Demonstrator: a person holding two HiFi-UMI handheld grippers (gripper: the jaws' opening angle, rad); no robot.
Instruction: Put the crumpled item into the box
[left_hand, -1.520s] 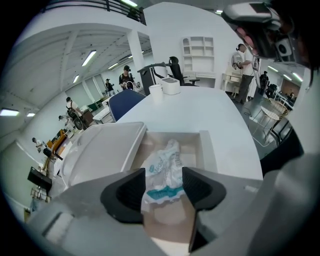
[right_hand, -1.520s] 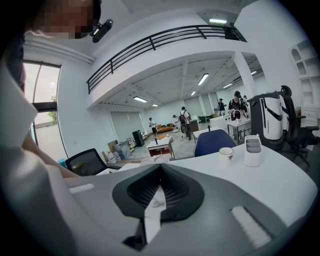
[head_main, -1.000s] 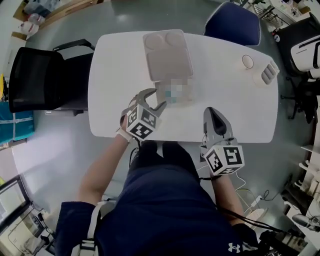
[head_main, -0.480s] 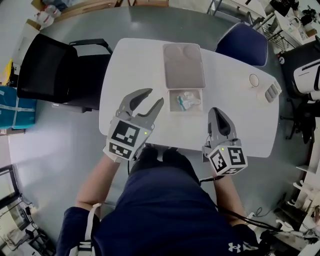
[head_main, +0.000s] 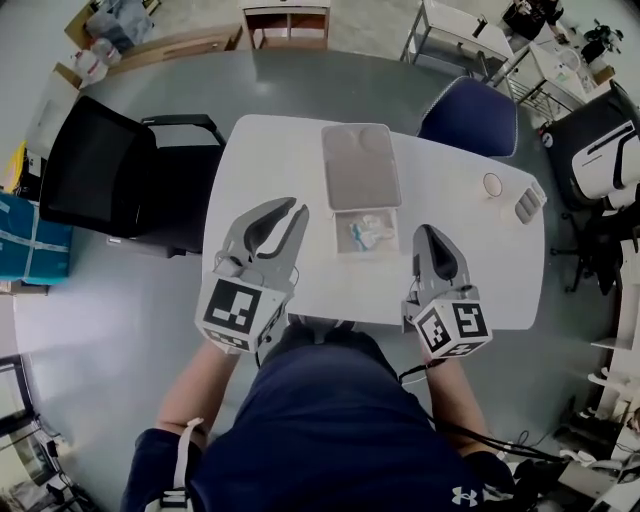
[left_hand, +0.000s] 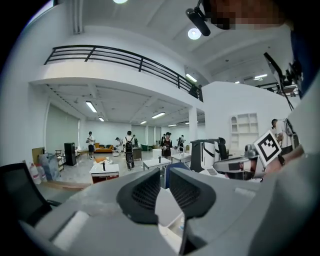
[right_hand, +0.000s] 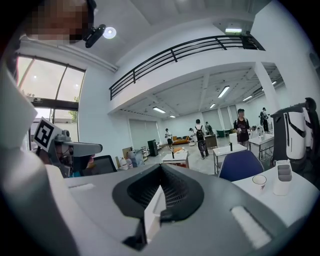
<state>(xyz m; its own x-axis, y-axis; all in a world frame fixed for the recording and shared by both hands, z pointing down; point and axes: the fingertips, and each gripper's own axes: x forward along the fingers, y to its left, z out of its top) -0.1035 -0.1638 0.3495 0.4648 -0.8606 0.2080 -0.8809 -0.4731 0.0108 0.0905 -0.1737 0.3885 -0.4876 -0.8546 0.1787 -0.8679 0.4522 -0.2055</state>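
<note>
Crumpled item (head_main: 366, 232) sits in the open box (head_main: 345, 246), three o'clock from the left gripper (head_main: 296, 210), whose jaws have just been closing, slightly apart and empty; right gripper (head_main: 432, 232) is closed on nothing. A stray swing could topple the box.

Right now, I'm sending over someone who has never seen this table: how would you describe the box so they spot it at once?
Look at the white table; near its middle lies the box, small, square and open, its flat beige lid lying just beyond it. Unlike the round cup and grey object at the right end, it holds a pale crumpled item.
</note>
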